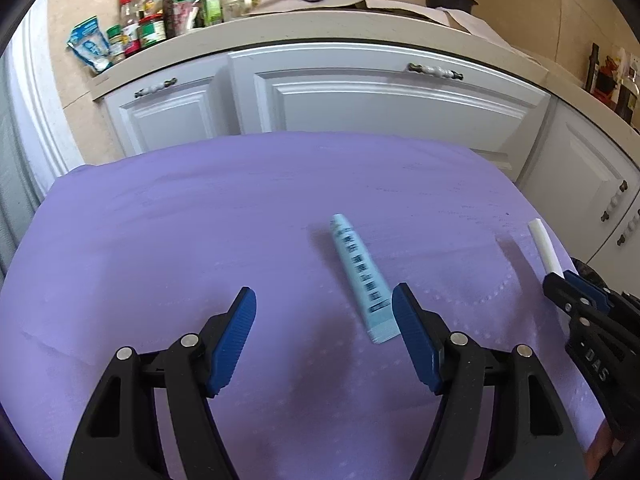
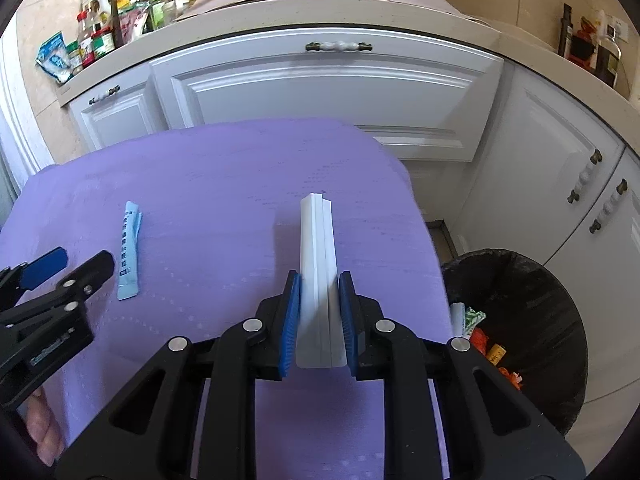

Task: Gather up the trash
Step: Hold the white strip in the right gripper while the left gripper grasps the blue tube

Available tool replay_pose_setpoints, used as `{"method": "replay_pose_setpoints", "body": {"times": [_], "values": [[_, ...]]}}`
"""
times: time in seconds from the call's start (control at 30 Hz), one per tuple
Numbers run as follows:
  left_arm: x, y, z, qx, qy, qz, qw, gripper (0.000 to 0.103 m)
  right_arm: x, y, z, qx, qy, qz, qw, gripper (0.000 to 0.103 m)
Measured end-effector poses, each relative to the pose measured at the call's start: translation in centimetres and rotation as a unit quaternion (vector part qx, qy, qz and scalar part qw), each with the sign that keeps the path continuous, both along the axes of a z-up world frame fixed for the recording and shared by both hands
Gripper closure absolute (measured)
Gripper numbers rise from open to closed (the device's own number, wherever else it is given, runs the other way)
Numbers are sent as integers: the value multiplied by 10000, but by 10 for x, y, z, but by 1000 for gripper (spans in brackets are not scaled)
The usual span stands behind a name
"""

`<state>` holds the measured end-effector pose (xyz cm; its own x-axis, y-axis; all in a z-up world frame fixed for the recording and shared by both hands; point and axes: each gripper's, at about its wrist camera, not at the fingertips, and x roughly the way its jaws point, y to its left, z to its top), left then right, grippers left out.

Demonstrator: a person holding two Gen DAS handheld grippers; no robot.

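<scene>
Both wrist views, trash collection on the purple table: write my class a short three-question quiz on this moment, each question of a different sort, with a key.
1. True or false: the right gripper is shut on the white folded packet.
2. Multiple choice: where does the light blue sachet lie? A) in the black-lined bin B) flat on the purple tablecloth, just ahead of the open left gripper C) on the kitchen counter
3. Fill in: the bin stands on the floor off the table's ______ side.

Key: 1 true; 2 B; 3 right.
</scene>
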<state>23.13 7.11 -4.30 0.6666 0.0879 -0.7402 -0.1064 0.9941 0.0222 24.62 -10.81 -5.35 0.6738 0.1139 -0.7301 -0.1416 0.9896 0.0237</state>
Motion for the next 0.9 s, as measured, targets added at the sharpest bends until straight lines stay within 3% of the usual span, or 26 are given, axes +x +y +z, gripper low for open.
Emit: {"method": "replay_pose_setpoints", "body": {"times": [0.23,0.37,0.5,0.9], "values": [[20,-11,-14,11,231,-67,9997,34,0,-8,0,136,-10,52,9999,83],[22,-8,-20,-101,346,-97,9993,54,-1,-8,-1,169,-1,97,9998,83],[20,-7,-19,-36,307,-198,9993,81,-1,-8,-2,182,11,119,9998,83],[-4,-9,-8,-60,153,-336,9993,84,-24,-6,8,237,-117,139,9996,83]]}}
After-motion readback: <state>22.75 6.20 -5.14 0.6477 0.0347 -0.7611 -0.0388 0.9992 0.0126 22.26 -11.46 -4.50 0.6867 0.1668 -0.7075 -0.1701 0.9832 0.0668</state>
